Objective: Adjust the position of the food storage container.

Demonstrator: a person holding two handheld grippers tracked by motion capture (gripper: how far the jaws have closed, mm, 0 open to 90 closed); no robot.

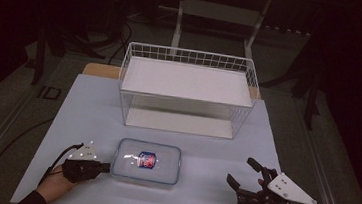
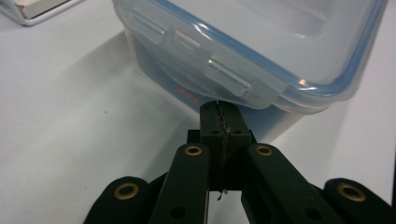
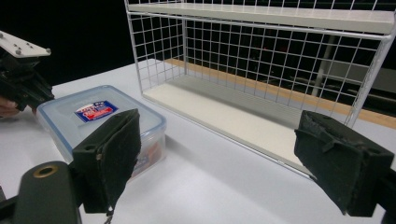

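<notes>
At the bottom right of the high view, the right claw (image 1: 243, 175) rests on the white table (image 1: 88, 103) with its jaws spread wide and nothing between them; in the right gripper view the two black pads stand far apart at the lower left and lower right of the frame. At the bottom left of the high view, the left claw (image 1: 106, 166) is held by a hand (image 1: 55, 185) in a dark sleeve, and its jaws are pressed together with nothing pinched; in the left gripper view the closed tips (image 2: 219, 109) meet right at the lower edge of the plastic box (image 2: 243, 51), under one of the lid's clips, touching it or just short of it. The plastic box (image 1: 147, 161) is clear with a blue-rimmed lid and a red and blue label on top, and it lies flat on the table at the lower centre of the high view, between the two claws, just beside the left one and well apart from the right. Farther back, at the centre of the frame, a white wire shelf rack (image 1: 187, 90) stands on the table, with a white board on top and another at its base.
</notes>
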